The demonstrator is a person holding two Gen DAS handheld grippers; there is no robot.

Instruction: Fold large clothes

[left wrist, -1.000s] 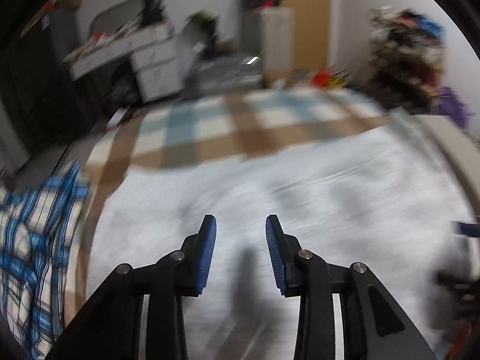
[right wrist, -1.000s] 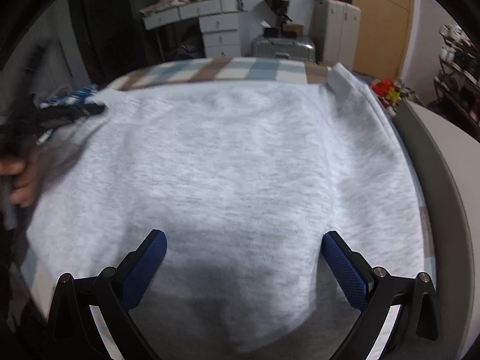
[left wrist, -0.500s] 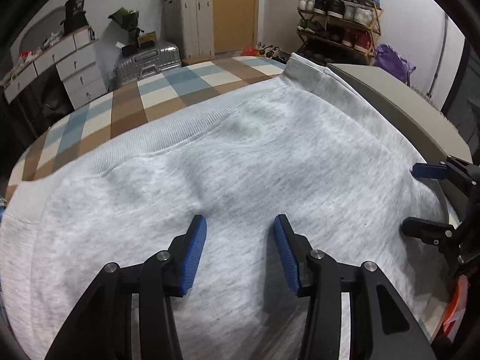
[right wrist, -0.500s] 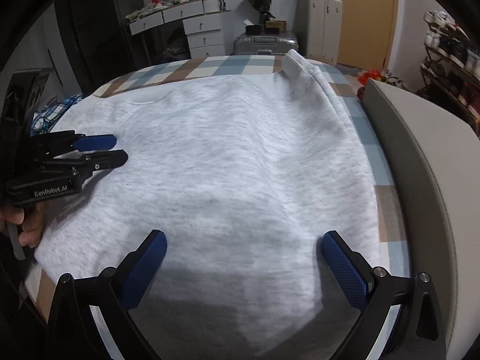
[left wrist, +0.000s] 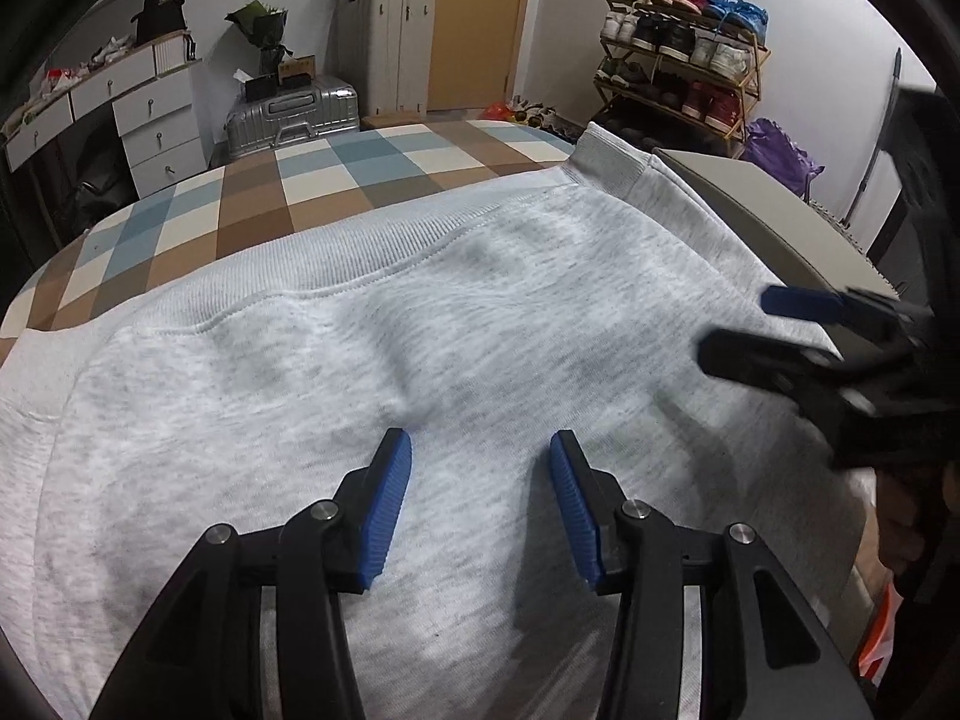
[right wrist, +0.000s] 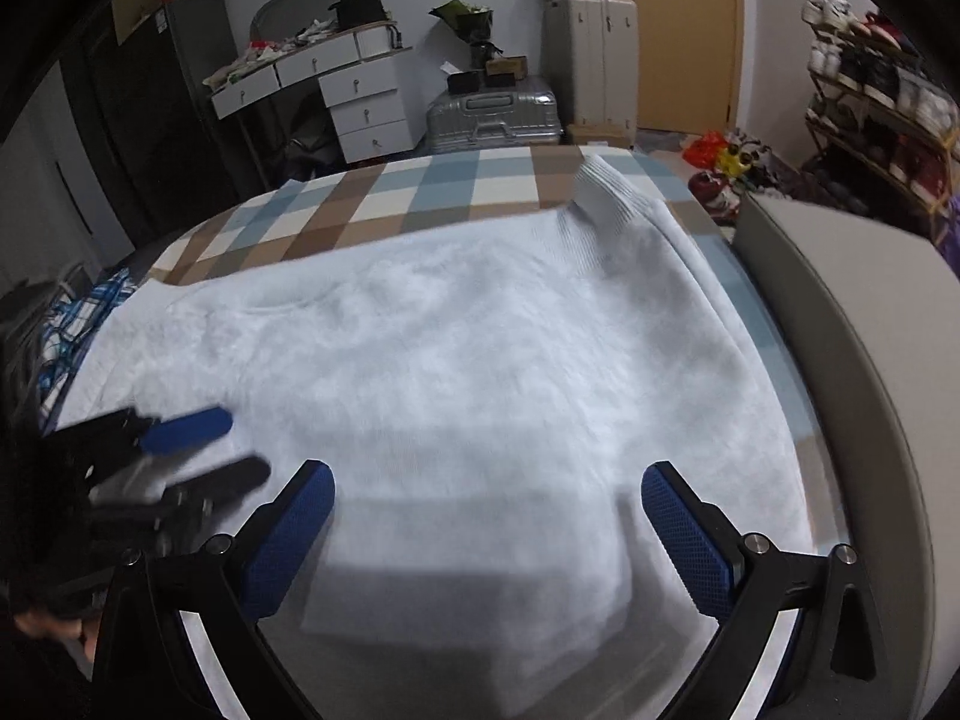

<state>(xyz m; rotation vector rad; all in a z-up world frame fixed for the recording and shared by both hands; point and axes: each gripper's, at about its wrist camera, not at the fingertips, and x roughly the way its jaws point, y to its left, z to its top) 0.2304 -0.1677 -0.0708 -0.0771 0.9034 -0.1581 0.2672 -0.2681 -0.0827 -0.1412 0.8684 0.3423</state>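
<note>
A large light grey sweatshirt (left wrist: 456, 324) lies spread flat on the checked bed cover (left wrist: 336, 180), its ribbed hem along the far side and a ribbed cuff (left wrist: 606, 162) at the far right. It also fills the right wrist view (right wrist: 480, 372). My left gripper (left wrist: 480, 450) is open just above the cloth's middle, holding nothing. My right gripper (right wrist: 489, 498) is open wide over the near part of the sweatshirt, empty. Each gripper shows in the other's view: the right one (left wrist: 780, 330) at the right edge, the left one (right wrist: 198, 450) at the left.
A grey padded bed edge (right wrist: 852, 324) runs along the right. A blue plaid shirt (right wrist: 78, 312) lies at the bed's left edge. Beyond the bed stand a silver suitcase (left wrist: 294, 111), white drawers (left wrist: 162, 138), a white cabinet (right wrist: 591, 60) and a shoe rack (left wrist: 678, 72).
My left gripper swung from the bed's left side to over the sweatshirt's middle and opened a little wider. My right gripper moved toward it, so the two are now close together.
</note>
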